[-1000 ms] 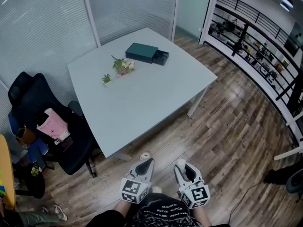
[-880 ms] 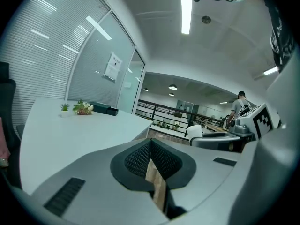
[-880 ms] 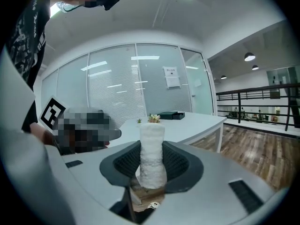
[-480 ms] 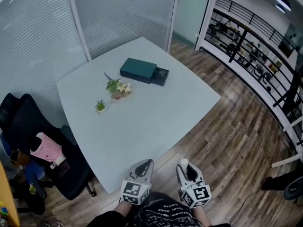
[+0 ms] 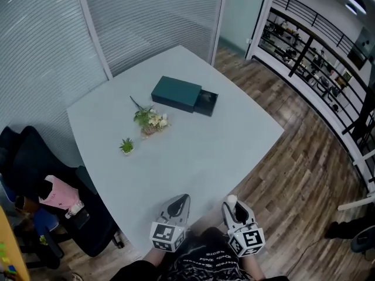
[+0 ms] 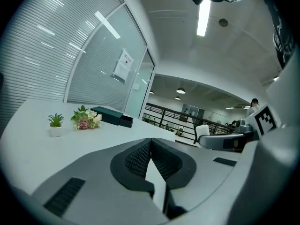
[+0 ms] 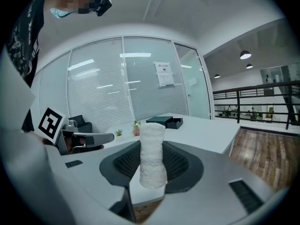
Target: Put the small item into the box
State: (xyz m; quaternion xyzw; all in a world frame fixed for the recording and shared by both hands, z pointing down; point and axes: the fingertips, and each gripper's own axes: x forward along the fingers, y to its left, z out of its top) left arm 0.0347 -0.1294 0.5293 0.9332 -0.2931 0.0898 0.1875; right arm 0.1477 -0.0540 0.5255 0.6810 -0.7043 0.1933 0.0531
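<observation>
A dark green box [image 5: 177, 94] lies on the far part of the pale table [image 5: 193, 157], its black drawer [image 5: 207, 103] pulled out on the right side; the box [image 6: 107, 115] [image 7: 161, 121] shows small in both gripper views. My right gripper [image 5: 232, 201] [image 7: 153, 161] is shut on a white, rough, upright roll [image 7: 153, 153], whose white top [image 5: 232, 199] shows above the jaws in the head view. My left gripper [image 5: 183, 200] [image 6: 150, 156] is shut with nothing in it. Both hang at the table's near edge, far from the box.
On the table stand a small potted plant [image 5: 126, 146] and a bunch of flowers [image 5: 150, 120], left of the box. A black office chair [image 5: 53, 195] with a pink bag [image 5: 57, 196] is at the left. Glass walls with blinds stand behind; railing [image 5: 319, 57] and wooden floor [image 5: 304, 174] at right.
The table and box have come closer and lower in the head view as I walked toward them; both grippers now reach the table's near edge. Their jaws look unchanged.
</observation>
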